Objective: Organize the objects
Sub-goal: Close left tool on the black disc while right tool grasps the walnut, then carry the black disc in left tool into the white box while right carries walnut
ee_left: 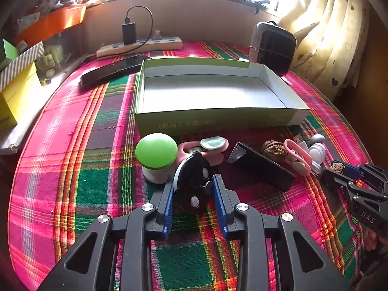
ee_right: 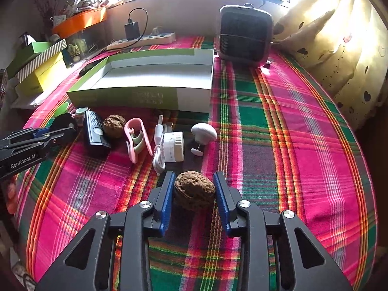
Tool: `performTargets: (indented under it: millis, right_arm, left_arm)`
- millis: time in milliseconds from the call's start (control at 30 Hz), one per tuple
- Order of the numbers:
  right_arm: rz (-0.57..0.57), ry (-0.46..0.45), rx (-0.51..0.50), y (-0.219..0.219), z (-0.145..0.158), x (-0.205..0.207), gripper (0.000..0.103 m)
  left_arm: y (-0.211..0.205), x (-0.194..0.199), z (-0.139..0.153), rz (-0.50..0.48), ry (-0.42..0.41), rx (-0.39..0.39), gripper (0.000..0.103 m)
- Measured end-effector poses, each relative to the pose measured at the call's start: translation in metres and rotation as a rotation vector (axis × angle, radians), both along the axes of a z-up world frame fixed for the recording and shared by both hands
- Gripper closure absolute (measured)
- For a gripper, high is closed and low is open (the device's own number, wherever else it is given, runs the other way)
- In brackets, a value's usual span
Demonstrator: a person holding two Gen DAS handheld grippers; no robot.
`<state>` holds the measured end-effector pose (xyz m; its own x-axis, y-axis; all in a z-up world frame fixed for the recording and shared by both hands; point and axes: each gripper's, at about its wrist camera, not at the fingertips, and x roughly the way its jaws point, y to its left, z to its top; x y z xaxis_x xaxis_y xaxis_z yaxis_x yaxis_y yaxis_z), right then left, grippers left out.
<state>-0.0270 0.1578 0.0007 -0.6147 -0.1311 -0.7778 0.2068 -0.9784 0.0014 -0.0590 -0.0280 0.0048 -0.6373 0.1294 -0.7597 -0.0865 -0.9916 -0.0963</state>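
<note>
Woven plaid cloth [ee_right: 278,126], wrinkled rough walnut [ee_right: 194,190], matt cardboard box [ee_left: 218,118].

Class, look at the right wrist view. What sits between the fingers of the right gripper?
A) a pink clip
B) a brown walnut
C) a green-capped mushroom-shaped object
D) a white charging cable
B: the right gripper has a wrinkled brown walnut between its blue pads, resting on the plaid cloth in front of the open, empty box.

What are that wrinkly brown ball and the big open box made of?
The wrinkly brown ball looks like a real walnut: matte, deeply furrowed woody shell. The open box seems to be printed cardboard: thin flat walls, green outside, pale plain inside.
</note>
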Motion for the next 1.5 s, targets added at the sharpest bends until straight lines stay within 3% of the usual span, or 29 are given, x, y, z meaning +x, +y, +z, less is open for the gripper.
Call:
performTargets:
  millis: [1033,1500]
  right_arm:
    - [-0.011,0.001,-0.005,-0.001,0.001,0.005,0.07]
    - [0.001,0.058,-0.017,-0.005,0.023,0.006,0.07]
  left_arm:
    - [0.0,0.001,0.0,-0.001,0.001,0.001,0.076]
    - [-0.005,0.011,0.019,-0.01,0.037,0.013,0.077]
